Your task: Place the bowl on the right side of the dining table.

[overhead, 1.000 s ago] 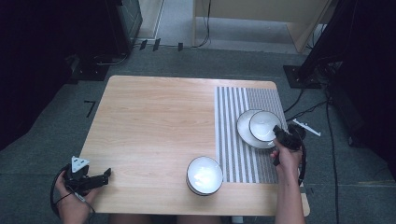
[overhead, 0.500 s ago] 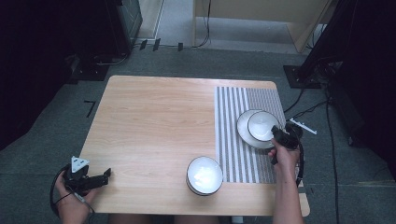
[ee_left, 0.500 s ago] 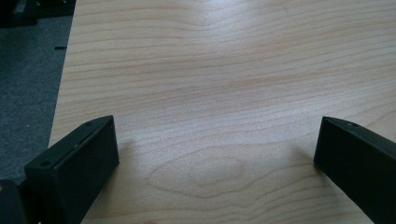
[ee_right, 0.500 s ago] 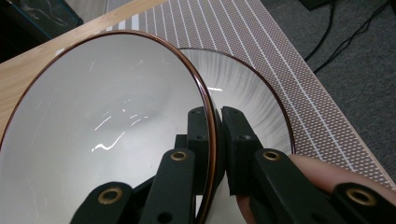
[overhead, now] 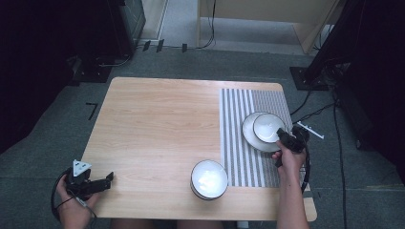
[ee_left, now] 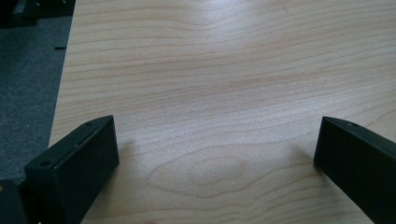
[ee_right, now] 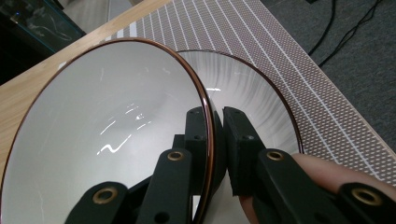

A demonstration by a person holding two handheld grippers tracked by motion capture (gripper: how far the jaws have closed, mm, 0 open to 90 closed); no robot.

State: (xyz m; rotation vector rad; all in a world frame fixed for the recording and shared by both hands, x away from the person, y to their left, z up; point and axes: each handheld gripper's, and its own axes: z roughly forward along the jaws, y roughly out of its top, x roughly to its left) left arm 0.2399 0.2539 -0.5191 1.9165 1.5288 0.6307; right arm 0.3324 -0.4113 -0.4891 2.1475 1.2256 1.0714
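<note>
Where jaws pinch it, glossy round bowl (ee_right: 107, 135), rim perhaps brown.

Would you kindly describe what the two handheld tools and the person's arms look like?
Both tools are black. The left tool carries a grey three-cornered plate on top and trails a dark cable; its jaws are flat, blocky black pads. The right tool has black linked fingers with brass-coloured rivets and a black cable looping behind it. The forearms are bare, with no sleeves.

Recording studio or lab setup
Around the wooden table (overhead: 157, 133): grey carpet (overhead: 43, 157), loose cables (overhead: 334, 119), black equipment stands (overhead: 315, 71) behind it.
</note>
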